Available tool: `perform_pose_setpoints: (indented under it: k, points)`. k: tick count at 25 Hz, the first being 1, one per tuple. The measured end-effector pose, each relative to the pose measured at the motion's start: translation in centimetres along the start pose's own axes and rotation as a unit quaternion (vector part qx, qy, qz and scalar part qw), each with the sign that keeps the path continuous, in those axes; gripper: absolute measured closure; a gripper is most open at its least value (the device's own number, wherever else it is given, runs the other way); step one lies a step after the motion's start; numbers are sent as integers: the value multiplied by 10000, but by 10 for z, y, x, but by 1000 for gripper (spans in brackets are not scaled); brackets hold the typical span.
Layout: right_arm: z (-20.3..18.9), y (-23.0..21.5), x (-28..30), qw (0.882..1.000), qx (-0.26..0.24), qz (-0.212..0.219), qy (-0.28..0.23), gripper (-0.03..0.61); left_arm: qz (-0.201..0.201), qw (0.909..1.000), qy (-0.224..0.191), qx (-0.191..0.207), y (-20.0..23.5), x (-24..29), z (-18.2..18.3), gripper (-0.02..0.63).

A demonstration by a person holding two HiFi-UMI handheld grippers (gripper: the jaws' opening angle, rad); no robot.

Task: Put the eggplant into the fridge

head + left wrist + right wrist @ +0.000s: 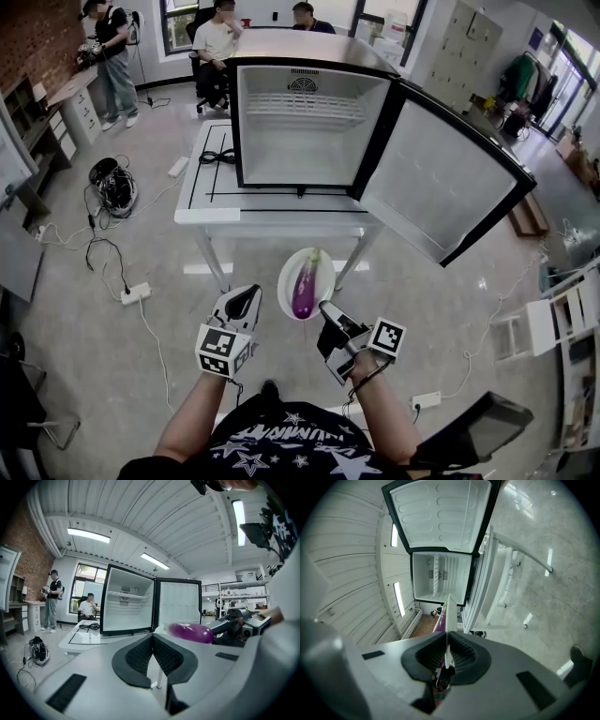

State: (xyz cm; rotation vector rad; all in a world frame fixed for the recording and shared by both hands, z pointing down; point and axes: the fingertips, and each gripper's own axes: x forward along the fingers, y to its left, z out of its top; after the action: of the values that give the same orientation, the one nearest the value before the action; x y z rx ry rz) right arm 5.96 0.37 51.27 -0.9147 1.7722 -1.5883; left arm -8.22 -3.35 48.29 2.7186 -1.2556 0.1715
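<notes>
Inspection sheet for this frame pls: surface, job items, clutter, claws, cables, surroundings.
Surface: white table bears the fridge; its door is wide open.
Job's things: eggplant lies on a plate, held in the air short of the table.
Clutter: nothing seen.
Grippers: left claw shut, empty; right claw shut on the plate's rim.
Cables: black cable on the table; cable heap and power strip on the floor.
Surroundings: people beyond the table; brick wall at left.
</notes>
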Motion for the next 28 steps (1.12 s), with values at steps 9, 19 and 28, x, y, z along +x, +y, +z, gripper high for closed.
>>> perform_pose_setpoints:
  k: [9,19,28]
  points:
    - [6,8,31,9996,-8,81,-261,557,-118,9999,-35,-30,34,6,6,604]
    - [2,5,51,9998,-12,-36,-194,557,-53,9998,-13,-209,55,3,2,604]
    - [5,3,94,10000,26,16,-2,557,164,9997,-2,-205,89,4,5,604]
